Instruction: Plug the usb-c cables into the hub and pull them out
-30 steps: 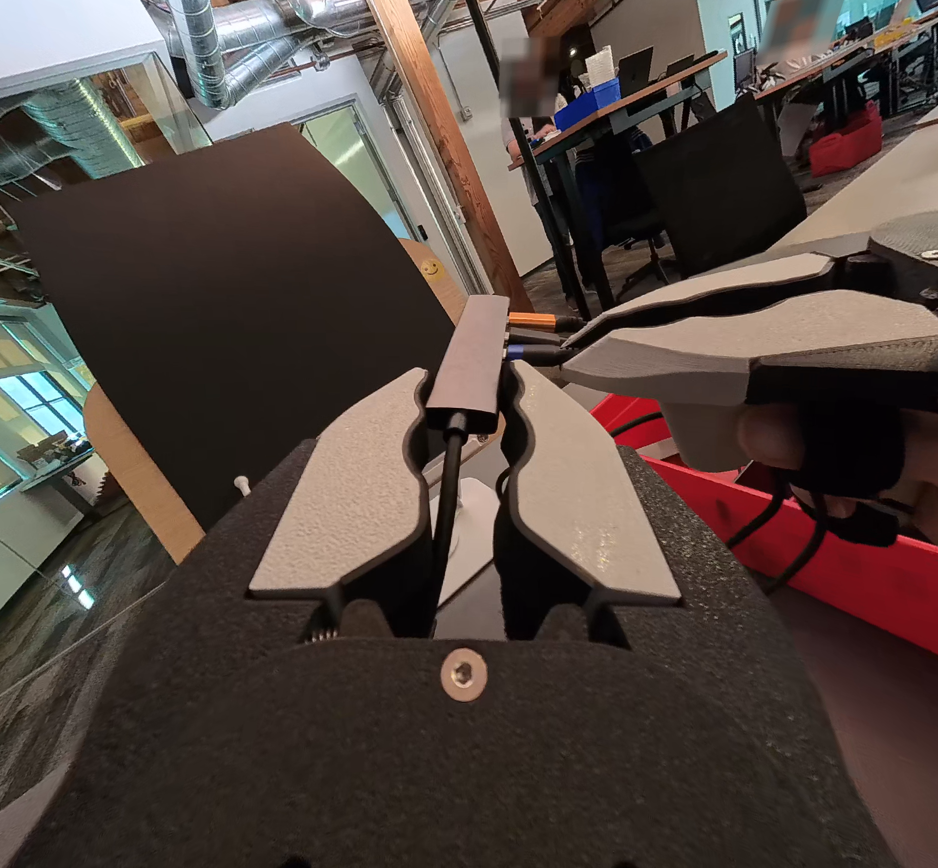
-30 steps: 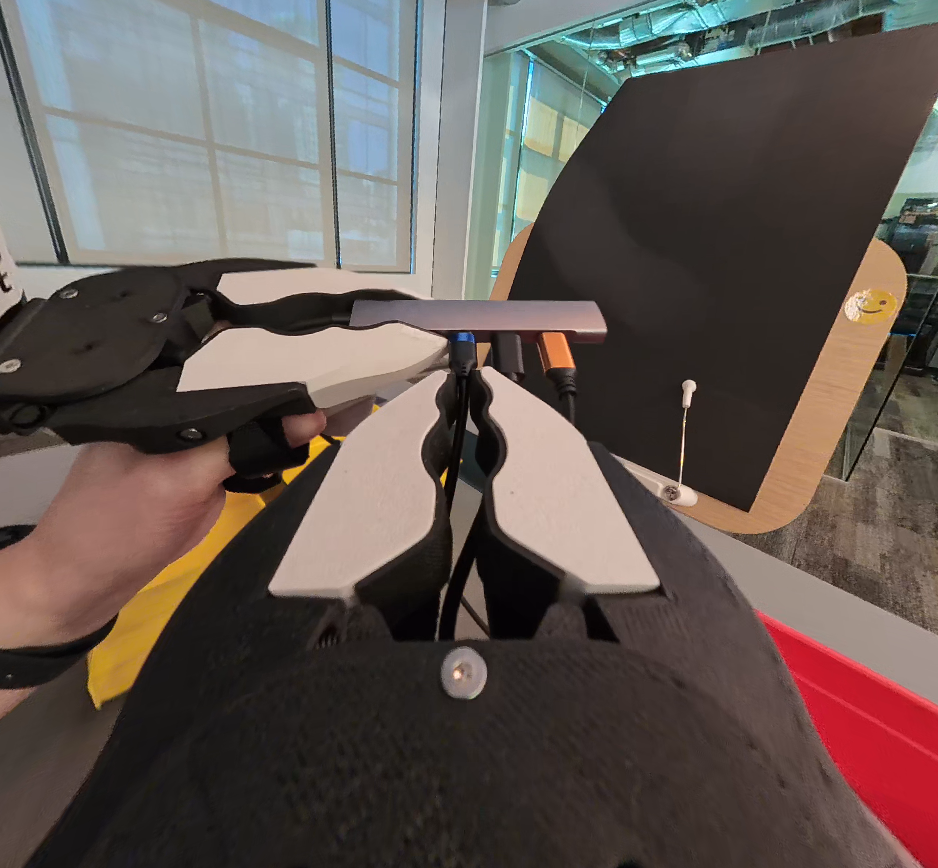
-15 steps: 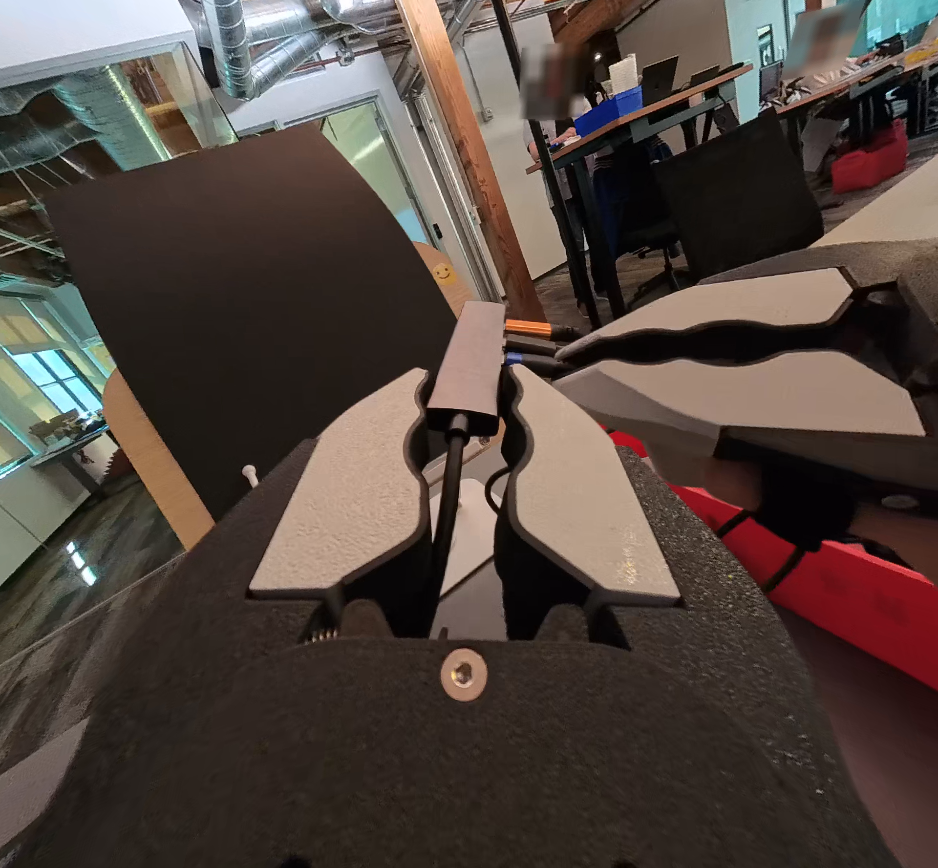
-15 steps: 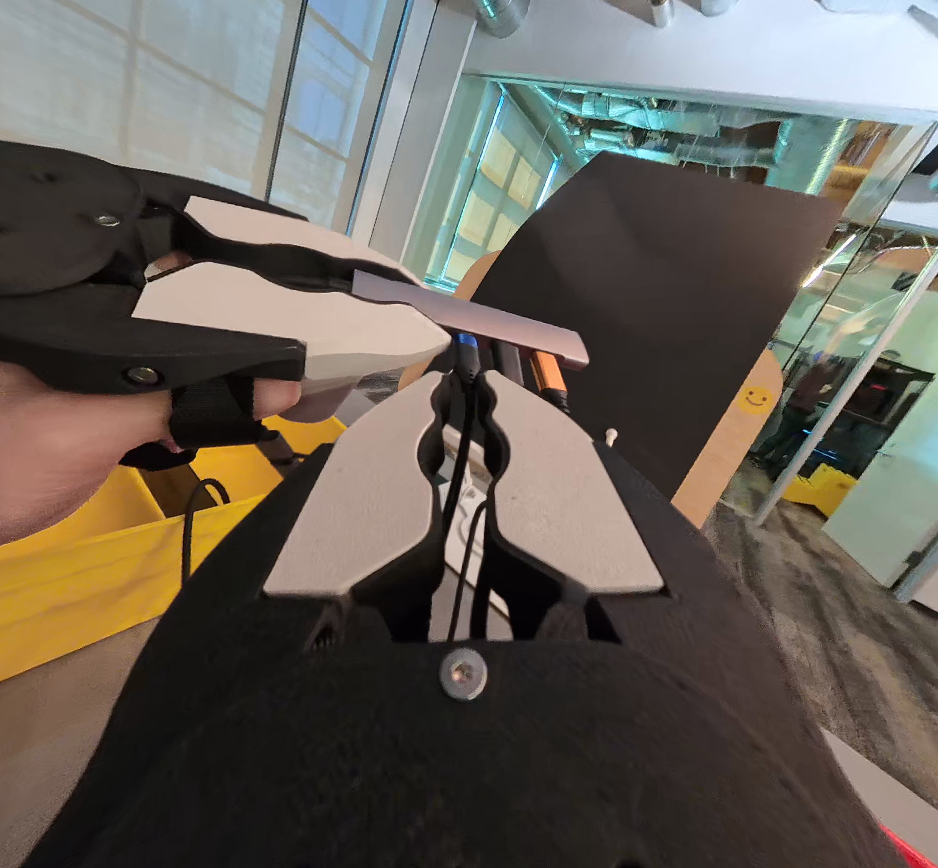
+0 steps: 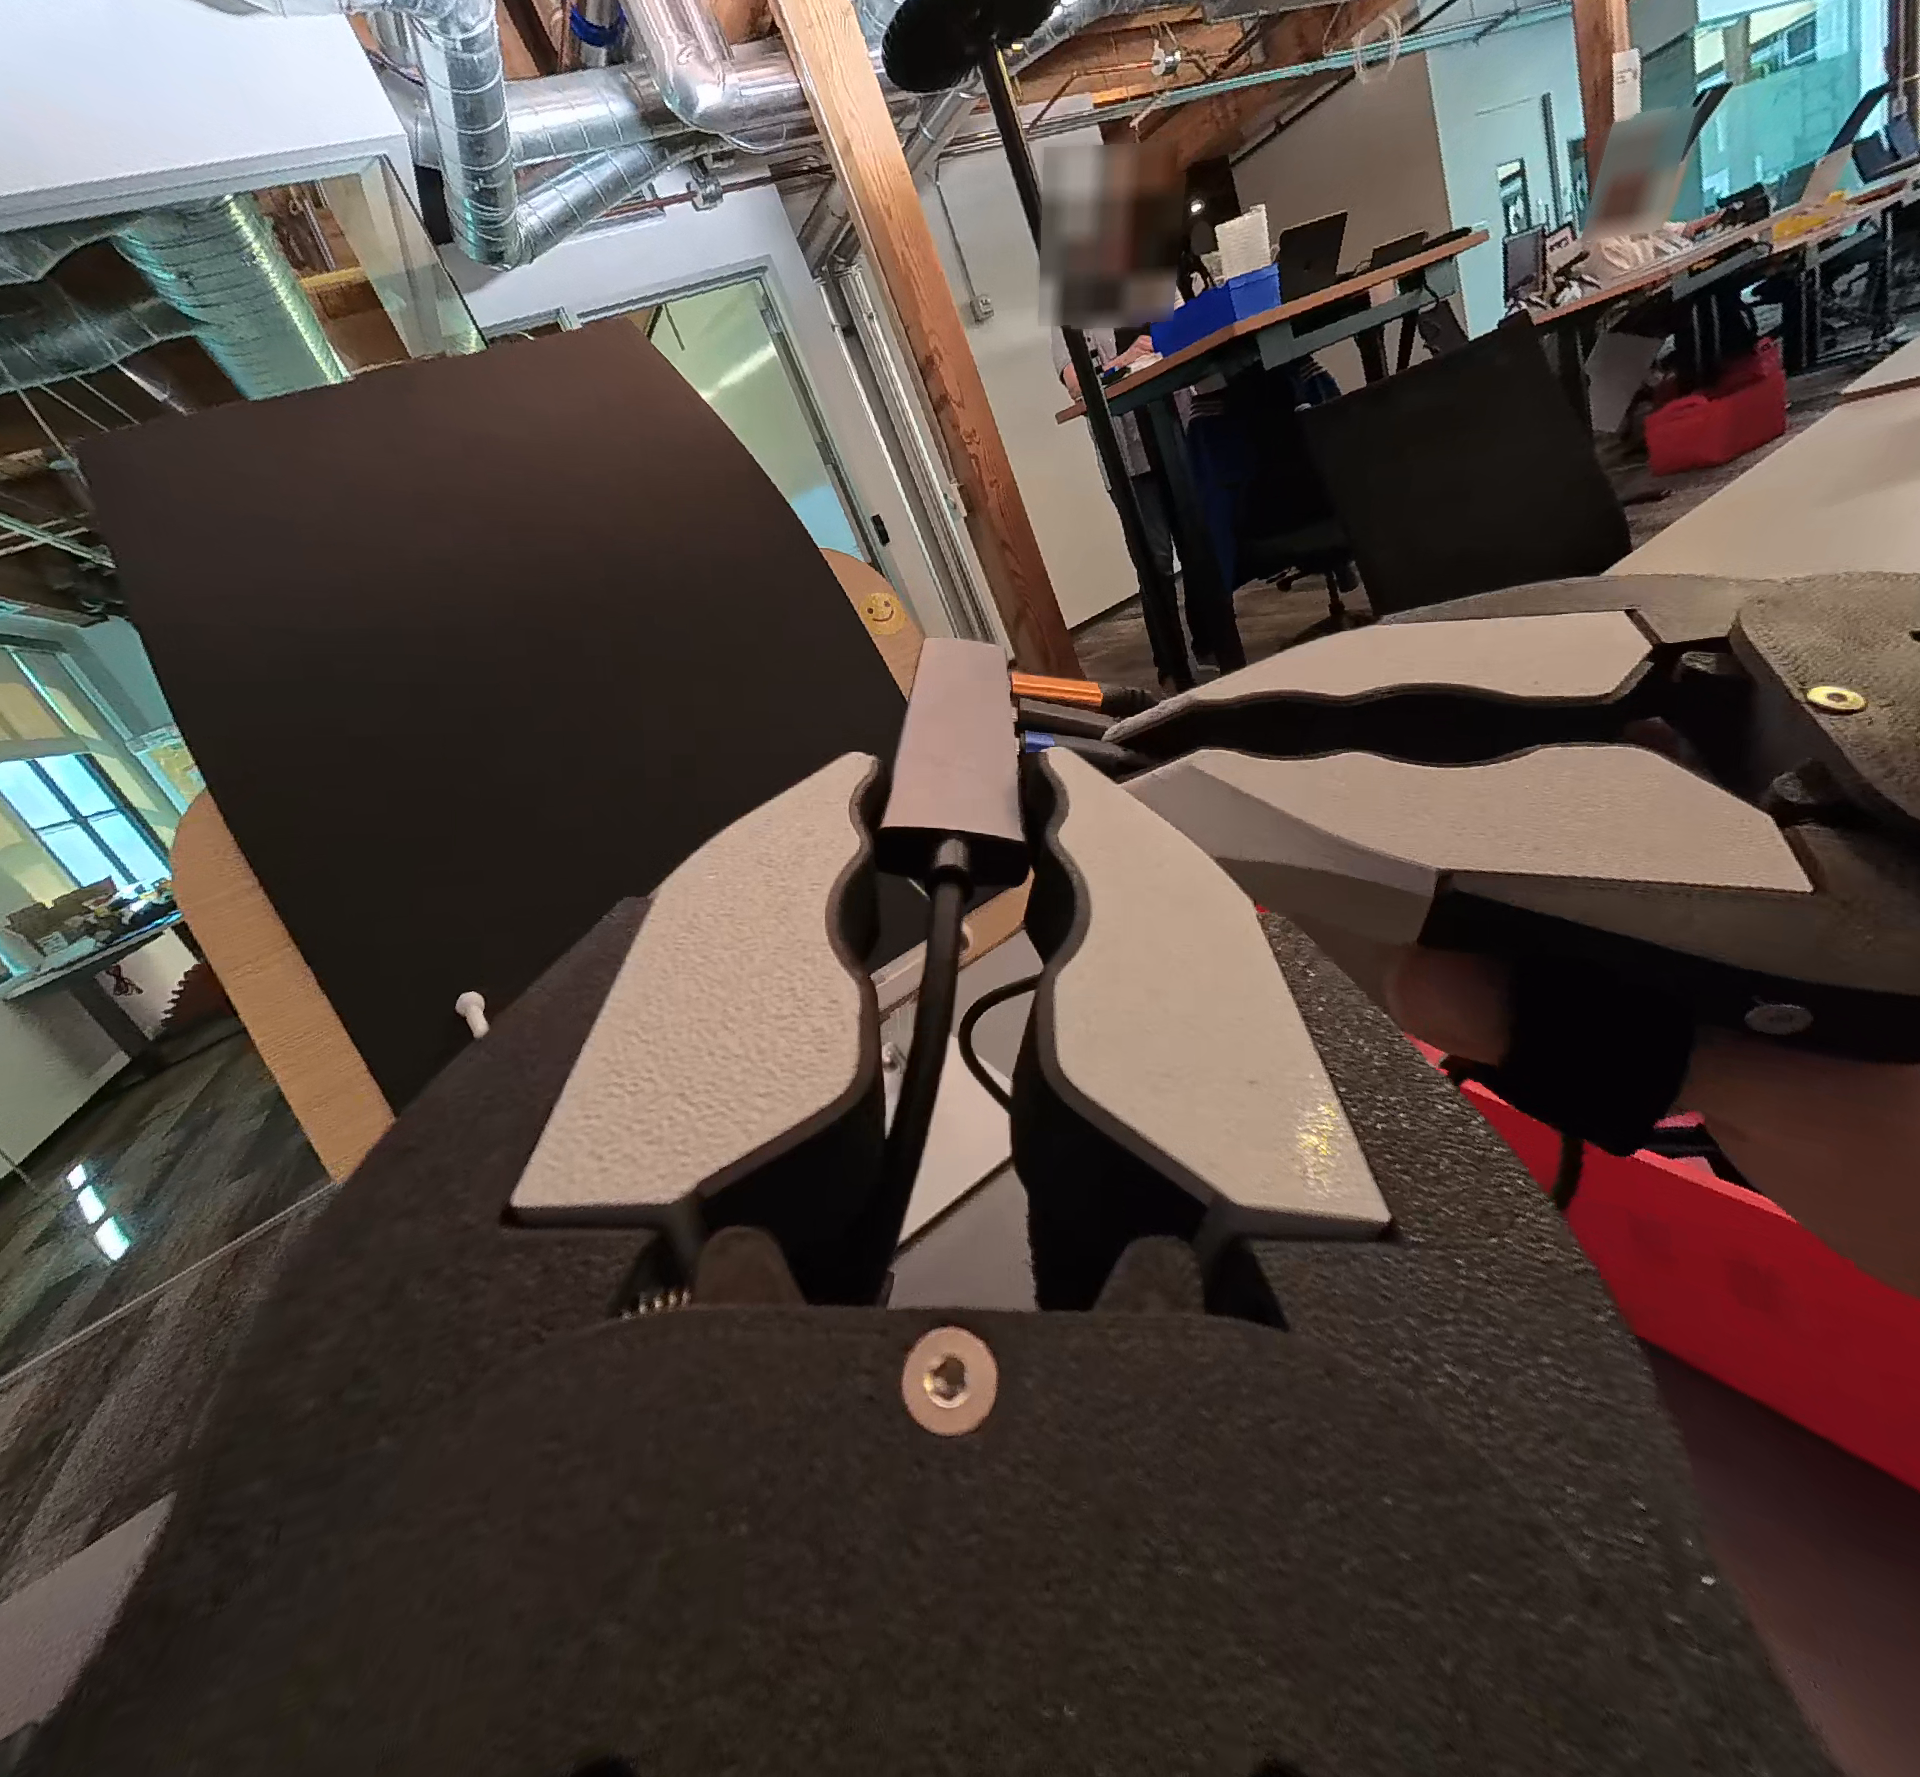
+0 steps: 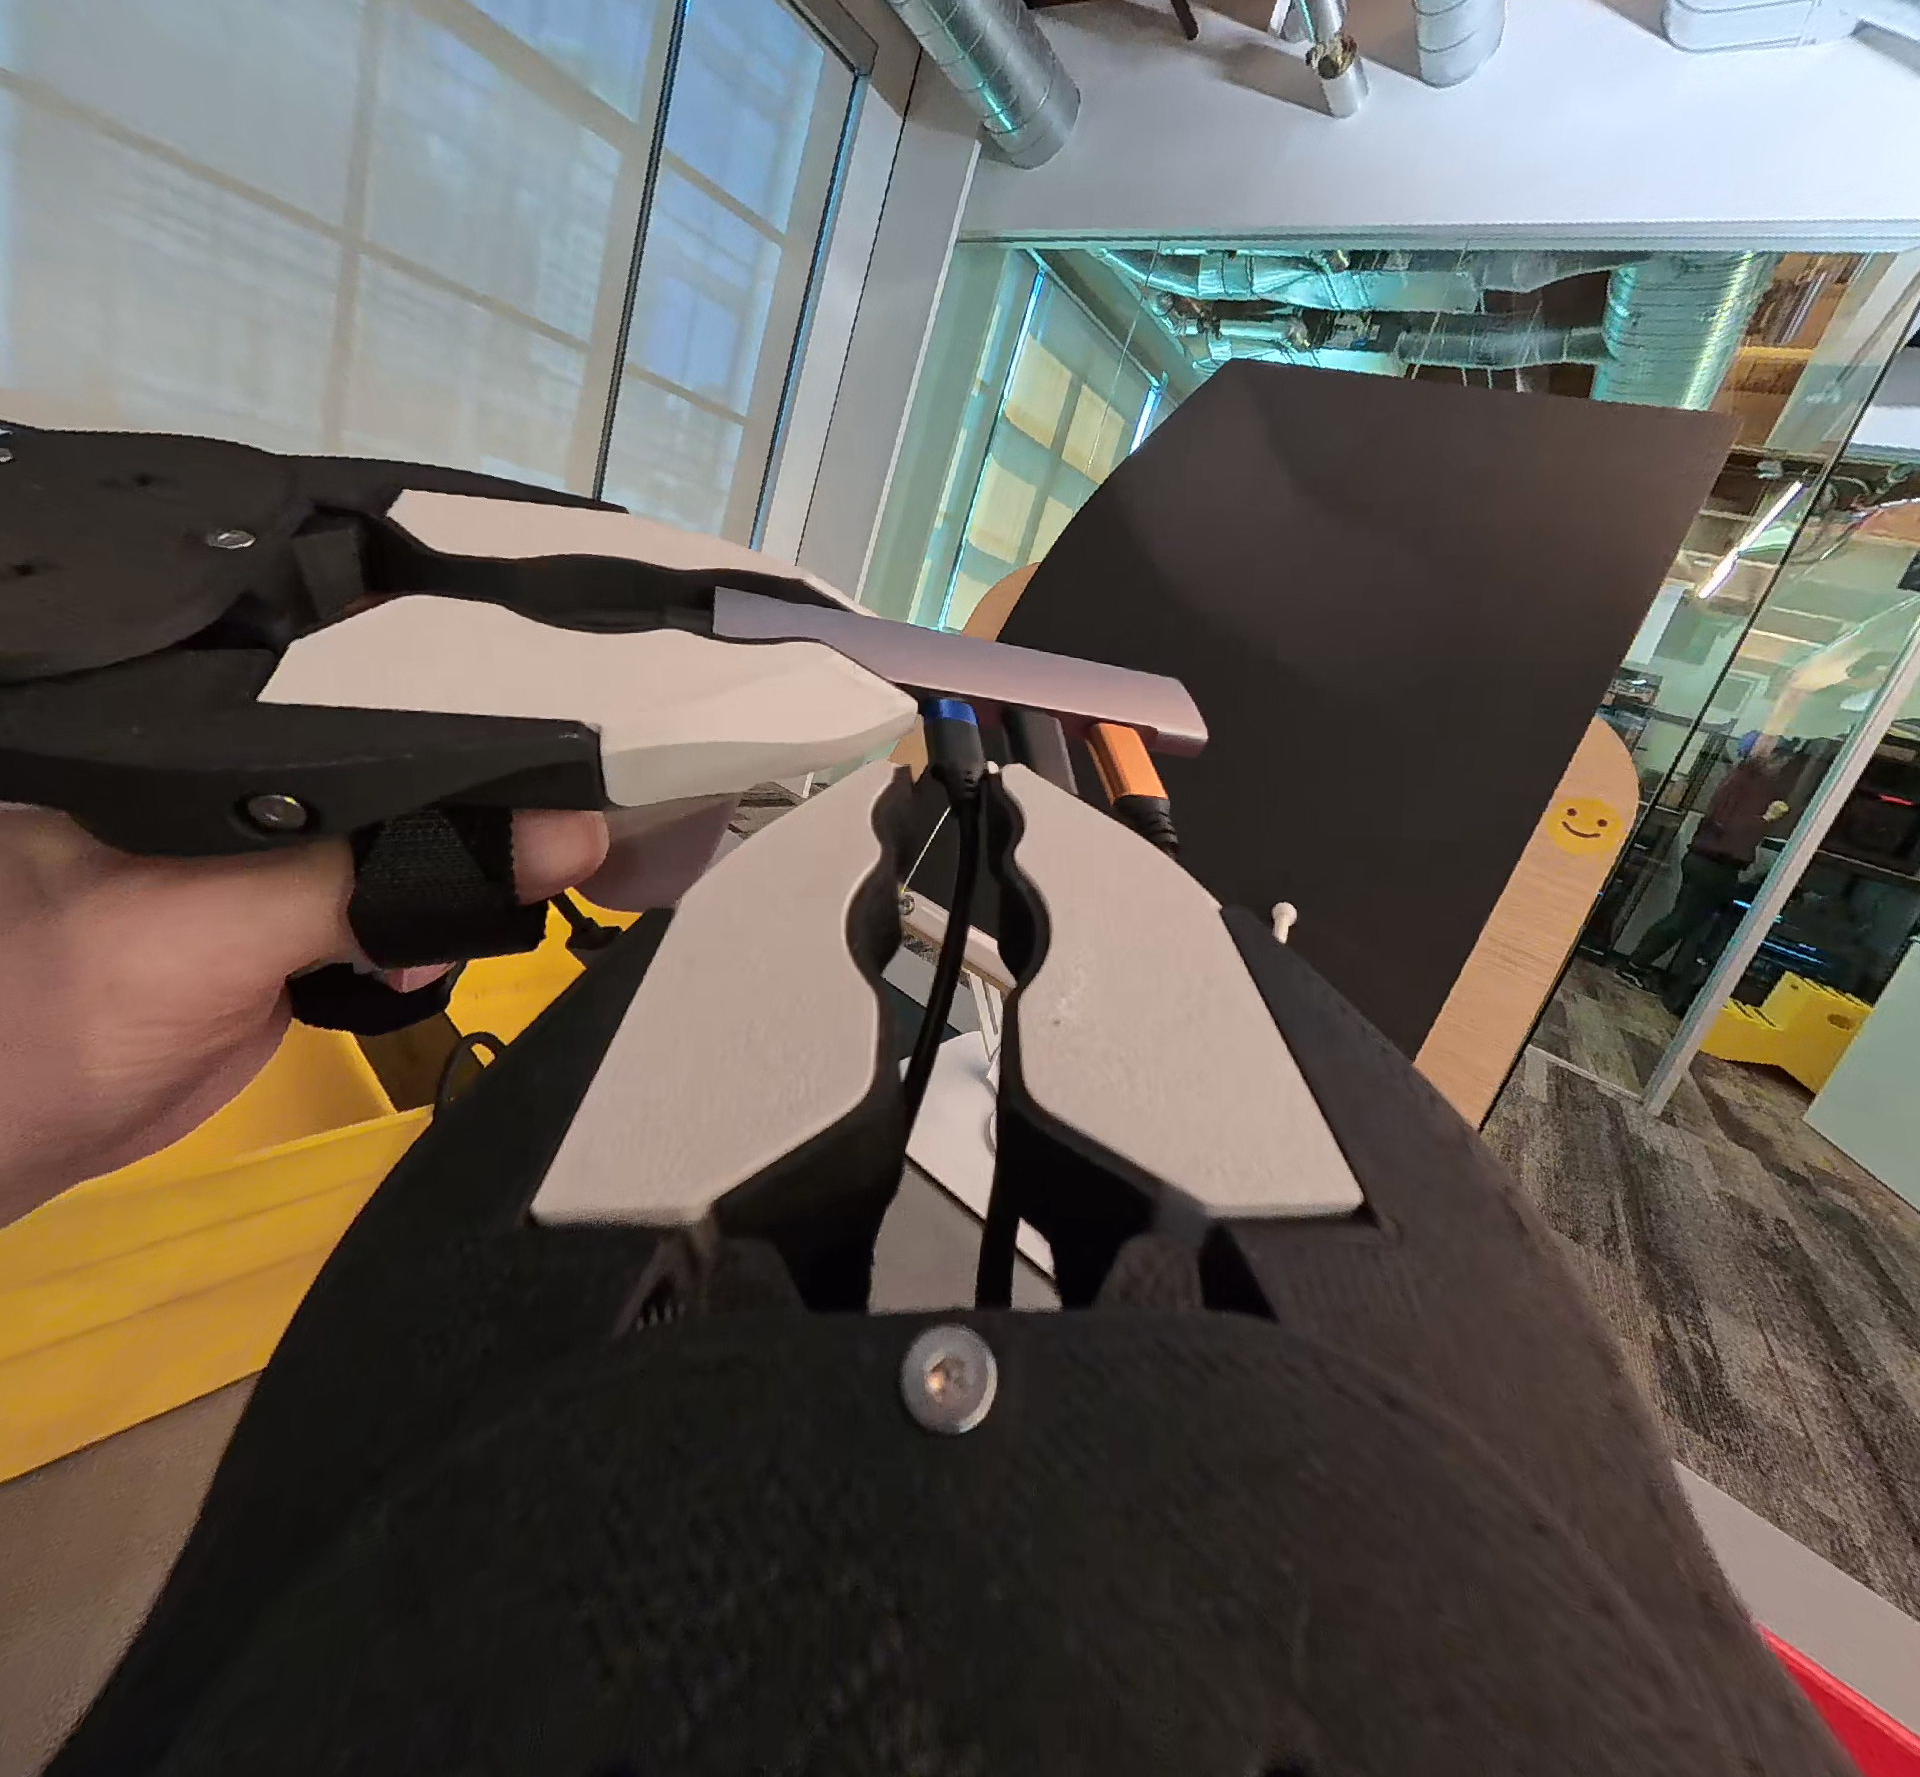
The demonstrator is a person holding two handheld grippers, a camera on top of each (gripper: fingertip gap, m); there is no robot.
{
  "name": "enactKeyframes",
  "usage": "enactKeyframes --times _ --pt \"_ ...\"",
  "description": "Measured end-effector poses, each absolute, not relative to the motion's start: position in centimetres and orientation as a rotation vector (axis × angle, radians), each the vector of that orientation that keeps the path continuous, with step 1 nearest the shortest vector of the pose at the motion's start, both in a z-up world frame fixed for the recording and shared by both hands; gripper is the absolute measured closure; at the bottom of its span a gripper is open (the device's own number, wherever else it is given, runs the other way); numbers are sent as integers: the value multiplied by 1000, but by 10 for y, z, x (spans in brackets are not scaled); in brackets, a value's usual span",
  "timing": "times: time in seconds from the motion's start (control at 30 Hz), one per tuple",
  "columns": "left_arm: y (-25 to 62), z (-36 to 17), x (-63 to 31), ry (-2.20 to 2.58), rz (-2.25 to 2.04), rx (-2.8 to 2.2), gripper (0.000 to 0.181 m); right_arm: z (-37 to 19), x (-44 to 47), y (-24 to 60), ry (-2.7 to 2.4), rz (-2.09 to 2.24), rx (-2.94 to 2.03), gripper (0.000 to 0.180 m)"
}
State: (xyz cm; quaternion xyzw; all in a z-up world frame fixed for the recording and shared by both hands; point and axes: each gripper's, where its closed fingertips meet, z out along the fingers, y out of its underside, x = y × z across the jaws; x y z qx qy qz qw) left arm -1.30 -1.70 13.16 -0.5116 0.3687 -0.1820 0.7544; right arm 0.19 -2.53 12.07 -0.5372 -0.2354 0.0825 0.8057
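A slim dark grey hub [image 5: 956, 751] is held in the air, clamped at its near end by my left gripper [image 5: 951, 777], which is shut on it. The hub's own black cable [image 5: 930, 989] hangs down between the fingers. Three plugs sit in the hub's side: orange [image 5: 1055, 688], black [image 5: 1049, 717] and blue [image 5: 1034, 742]. In the right wrist view the hub [image 6: 1039, 673] lies across, with the blue plug [image 6: 948, 714] in it. My right gripper [image 6: 951, 777] is shut on the blue plug's cable just below the plug. The black plug [image 6: 1034, 730] and orange plug [image 6: 1122, 771] sit beside it.
A black curved board [image 5: 468, 667] on a wooden backing with a smiley sticker [image 6: 1584, 825] stands behind the hub. A red bin [image 5: 1714, 1312] is at the right, a yellow bin [image 6: 208, 1260] at the left. A person [image 5: 1143, 439] stands at a far desk. The grippers are tip to tip, or close to it.
Both grippers and the hub have tilted and risen, so more ceiling shows. The right view has rolled and the hub now slopes. Both grips hold and the three plugs stay in.
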Motion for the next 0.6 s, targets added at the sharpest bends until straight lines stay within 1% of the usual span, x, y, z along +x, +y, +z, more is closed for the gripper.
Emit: enactKeyframes --times 0.43,0.6 --pt "-21 133 -13 797 -429 -1102 157 124 4 -29 -507 92 -1121 169" --pt "-23 135 -13 788 -419 -1086 157 126 4 -31 -476 160 -1127 167"
